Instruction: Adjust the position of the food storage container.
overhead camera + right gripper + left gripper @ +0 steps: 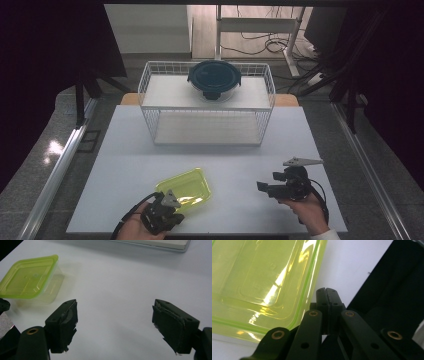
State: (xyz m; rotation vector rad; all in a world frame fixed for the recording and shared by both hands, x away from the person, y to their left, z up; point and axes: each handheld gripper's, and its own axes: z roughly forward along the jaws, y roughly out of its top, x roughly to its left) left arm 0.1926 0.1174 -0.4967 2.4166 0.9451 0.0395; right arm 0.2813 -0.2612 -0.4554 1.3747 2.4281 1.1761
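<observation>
Two grippers low over white table (125, 150). Left gripper (327, 290): jaws pressed together, nothing between, just beside edge of yellow-green lidded container (262, 277). Container resting on table near front edge. Right gripper (113, 320): jaws wide apart, empty, well apart from container. Farther back: wire rack (150, 80) carrying round dark-lidded bowl (214, 77).

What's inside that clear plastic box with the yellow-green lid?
Through the clear plastic box's walls it looks empty; the yellow-green lid is on and hides part of the interior.
</observation>
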